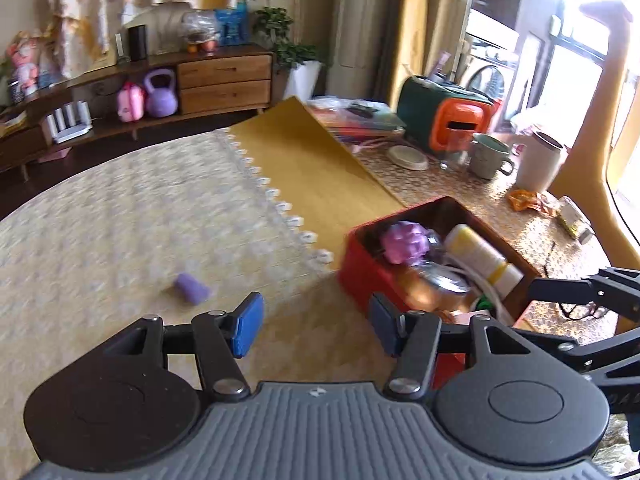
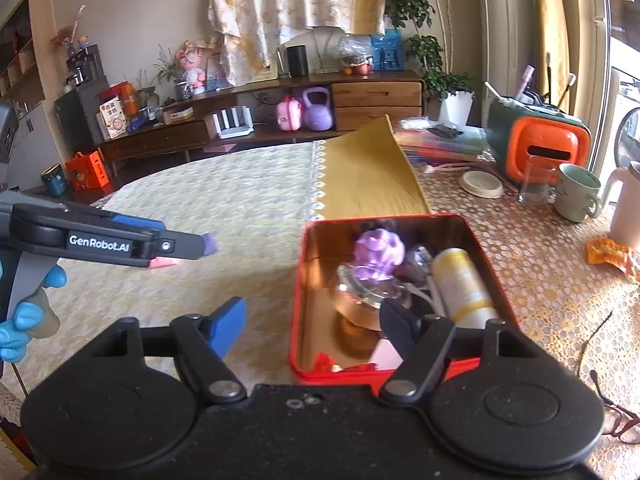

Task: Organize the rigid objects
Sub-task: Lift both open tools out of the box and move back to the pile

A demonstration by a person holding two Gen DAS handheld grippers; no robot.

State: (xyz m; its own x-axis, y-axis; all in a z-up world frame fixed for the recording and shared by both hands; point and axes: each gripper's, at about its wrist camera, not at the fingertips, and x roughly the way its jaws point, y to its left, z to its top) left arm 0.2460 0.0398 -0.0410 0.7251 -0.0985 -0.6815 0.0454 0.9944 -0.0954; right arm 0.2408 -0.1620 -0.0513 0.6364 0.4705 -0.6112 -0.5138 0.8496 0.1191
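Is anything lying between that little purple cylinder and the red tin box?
Nothing: only bare cream tablecloth separates the small purple cylinder from the red metal box, seen in the left wrist view.

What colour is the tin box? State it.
Red tin box, gold inside; right wrist view shows it best.

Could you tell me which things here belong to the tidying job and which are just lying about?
Part of the job:
red tin box
purple toy in the box
yellow-and-white bottle in the box
small purple cylinder on the tablecloth

Just lying about:
green mug
drinking glass
glasses
orange wrapper
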